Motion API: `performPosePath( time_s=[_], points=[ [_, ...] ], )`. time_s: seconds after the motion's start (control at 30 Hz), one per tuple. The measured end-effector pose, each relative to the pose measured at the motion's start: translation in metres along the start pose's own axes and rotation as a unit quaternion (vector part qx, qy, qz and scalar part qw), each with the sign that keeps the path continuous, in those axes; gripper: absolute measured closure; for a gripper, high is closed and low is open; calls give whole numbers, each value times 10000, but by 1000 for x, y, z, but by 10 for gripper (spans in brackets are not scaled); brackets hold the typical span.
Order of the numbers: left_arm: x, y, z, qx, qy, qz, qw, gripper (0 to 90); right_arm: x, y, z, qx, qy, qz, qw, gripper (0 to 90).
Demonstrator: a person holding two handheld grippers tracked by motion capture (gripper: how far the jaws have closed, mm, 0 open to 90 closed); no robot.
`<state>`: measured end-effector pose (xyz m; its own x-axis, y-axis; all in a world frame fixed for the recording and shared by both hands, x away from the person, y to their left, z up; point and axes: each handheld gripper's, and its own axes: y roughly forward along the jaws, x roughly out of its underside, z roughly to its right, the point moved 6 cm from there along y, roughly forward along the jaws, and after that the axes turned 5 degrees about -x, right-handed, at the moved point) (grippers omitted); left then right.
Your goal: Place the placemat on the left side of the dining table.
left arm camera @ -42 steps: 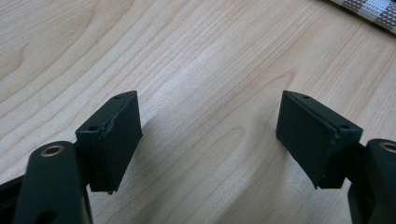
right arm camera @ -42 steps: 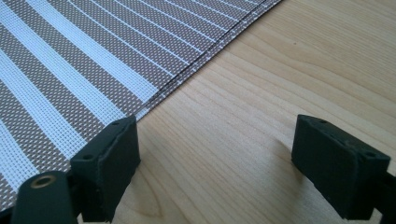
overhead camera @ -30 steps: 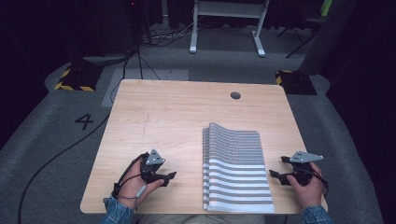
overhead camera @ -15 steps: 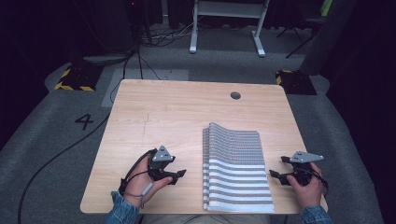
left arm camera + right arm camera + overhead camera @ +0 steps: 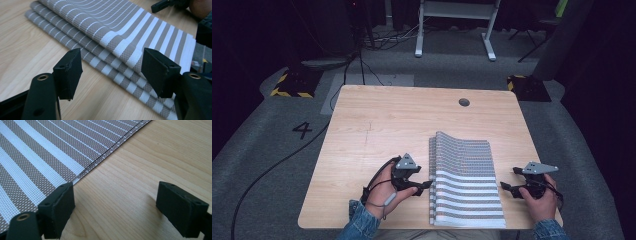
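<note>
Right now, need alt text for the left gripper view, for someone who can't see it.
The left gripper holds its two black jaws open at the stepped edge of a folded grey-and-white striped cloth, which lies on a light wooden table. The tip of the right gripper shows at the top right.

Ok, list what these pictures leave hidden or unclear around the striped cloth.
- Striped cloth: how many folded layers, high view, too small; left gripper view cuts the stack off.
- Table under the cloth: covered.
- Left gripper: touching the cloth edge or not, high view, too small.
</note>
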<state>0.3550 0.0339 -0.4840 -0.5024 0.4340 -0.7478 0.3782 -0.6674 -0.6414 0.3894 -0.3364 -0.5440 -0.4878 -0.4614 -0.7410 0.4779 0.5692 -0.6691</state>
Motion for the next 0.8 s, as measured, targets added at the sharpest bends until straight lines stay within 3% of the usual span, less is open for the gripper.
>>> performPosePath(
  time_s=[0.2, 0.33, 0.37, 0.47, 0.6, 0.7, 0.8],
  points=[
    [-7, 27, 8, 306, -123, -123, 9994, 335, 0, 0, 0, 2, 1, 0, 10000, 153],
    [-5, 39, 4, 281, -172, -315, 9990, 332, 0, 0, 0, -1, -9, -4, 10000, 153],
    [-4, 44, 3, 323, -295, -395, 9983, 324, 0, 0, 0, -1, -10, -5, 10000, 153],
    [-4, 49, 3, 415, -341, -405, 9977, 313, 0, 0, 0, 0, -9, -3, 10000, 153],
    [-3, 56, 7, 387, -162, -547, 9976, 287, 0, 0, 0, 6, -10, -2, 10000, 153],
    [-4, 59, 9, 395, -147, -497, 9979, 286, 0, 0, 0, 13, -4, 0, 10000, 153],
    [-7, 58, 13, 338, 89, -333, 9988, 295, 0, 0, 0, 22, 3, -2, 10000, 152]
  ],
)
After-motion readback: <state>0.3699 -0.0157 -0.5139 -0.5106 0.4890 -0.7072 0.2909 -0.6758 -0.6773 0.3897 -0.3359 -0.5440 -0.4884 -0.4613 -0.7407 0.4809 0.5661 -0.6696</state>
